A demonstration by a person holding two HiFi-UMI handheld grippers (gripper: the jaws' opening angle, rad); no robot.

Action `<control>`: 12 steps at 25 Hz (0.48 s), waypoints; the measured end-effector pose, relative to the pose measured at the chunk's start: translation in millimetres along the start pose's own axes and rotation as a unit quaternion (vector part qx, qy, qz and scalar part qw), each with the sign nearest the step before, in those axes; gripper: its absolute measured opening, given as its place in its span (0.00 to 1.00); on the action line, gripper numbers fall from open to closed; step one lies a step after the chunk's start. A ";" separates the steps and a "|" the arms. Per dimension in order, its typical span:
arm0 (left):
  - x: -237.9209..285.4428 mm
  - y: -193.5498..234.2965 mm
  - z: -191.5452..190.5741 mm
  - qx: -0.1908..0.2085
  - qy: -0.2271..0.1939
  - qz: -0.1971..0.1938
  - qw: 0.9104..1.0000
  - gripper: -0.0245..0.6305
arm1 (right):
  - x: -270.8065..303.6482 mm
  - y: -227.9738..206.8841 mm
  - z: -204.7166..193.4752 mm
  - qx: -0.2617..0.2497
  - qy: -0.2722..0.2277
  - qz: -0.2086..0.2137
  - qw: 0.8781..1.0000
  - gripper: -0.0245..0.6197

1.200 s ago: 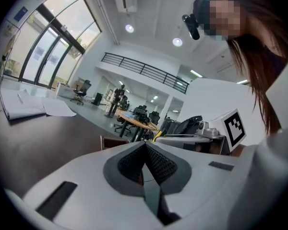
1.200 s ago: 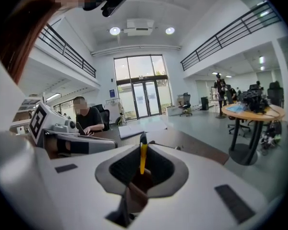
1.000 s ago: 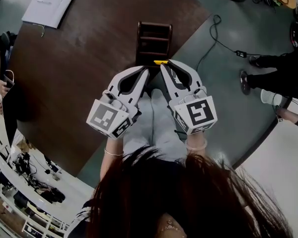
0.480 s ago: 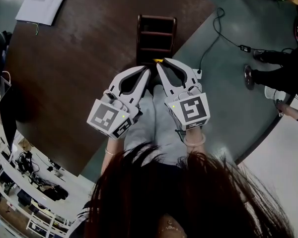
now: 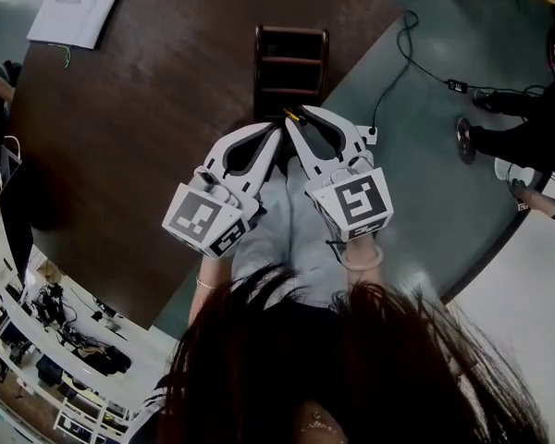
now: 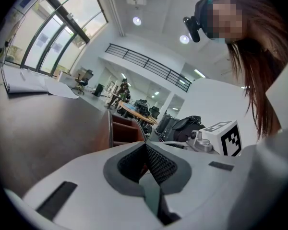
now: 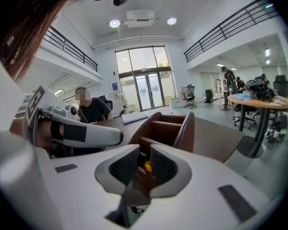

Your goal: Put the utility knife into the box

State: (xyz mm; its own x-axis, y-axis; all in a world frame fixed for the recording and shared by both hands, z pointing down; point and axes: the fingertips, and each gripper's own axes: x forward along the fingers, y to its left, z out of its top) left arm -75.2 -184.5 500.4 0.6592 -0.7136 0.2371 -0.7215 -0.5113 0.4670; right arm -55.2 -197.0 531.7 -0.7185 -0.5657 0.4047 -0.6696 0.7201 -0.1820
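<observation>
Head view: both hand-held grippers are at the near edge of the dark round tabletop (image 5: 139,109), side by side, tips close together and pointing at the box (image 5: 291,63). The box is dark wood, open-topped, with cross dividers making several compartments, and it stands upright on the tabletop near its edge.

Right hand-held gripper (image 5: 292,118) is clenched on the utility knife (image 5: 296,115); only a small yellow bit shows at the tips, just beside the near end of the box. I can't tell from here whether it is over the rim or short of it.

Right gripper view: the jaws are pinched on the yellow knife body, most of the knife is hidden by the pads, and the box is straight ahead and close, with its open compartments facing up.

Left hand-held gripper (image 5: 276,137) has its tip just beside the right one. Left gripper view: the jaws are closed pad to pad with nothing between them, and the box is partly visible behind them.

White papers (image 5: 79,7) lie on the far left of the tabletop, well apart from the box. A black cable (image 5: 416,63) runs across the grey floor on the right. A seated person (image 7: 89,108) is at the tabletop's far side in the right gripper view.
</observation>
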 end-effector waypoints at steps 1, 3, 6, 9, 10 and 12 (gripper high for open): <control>-0.2 -0.1 0.2 0.000 0.001 0.000 1.000 0.02 | -0.7 -0.7 0.9 0.000 -0.001 -0.001 1.000 0.13; -0.5 0.0 0.8 0.001 0.002 0.000 1.000 0.02 | -3.0 -3.2 4.1 0.002 -0.005 -0.004 1.000 0.13; -0.8 -1.1 2.5 0.002 0.002 0.000 1.000 0.02 | -8.0 -6.5 11.1 0.005 -0.015 -0.009 1.000 0.13; -1.5 -5.3 9.3 0.006 0.000 -0.003 1.000 0.02 | -13.1 -7.5 19.3 0.007 -0.023 -0.010 1.000 0.12; -1.7 -7.2 12.5 0.009 -0.002 -0.004 1.000 0.02 | -15.2 -7.9 22.2 0.005 -0.025 -0.012 1.000 0.12; -3.2 -11.8 19.8 0.017 -0.006 -0.006 1.000 0.02 | -20.4 -7.9 28.2 0.002 -0.029 -0.017 0.999 0.12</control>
State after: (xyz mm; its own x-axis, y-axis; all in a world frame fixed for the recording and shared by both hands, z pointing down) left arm -73.0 -185.6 477.3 0.6657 -0.7128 0.2208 -0.7199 -0.5357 0.4413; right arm -40.6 -202.5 499.6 -0.7051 -0.6119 0.3585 -0.6943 0.6985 -0.1733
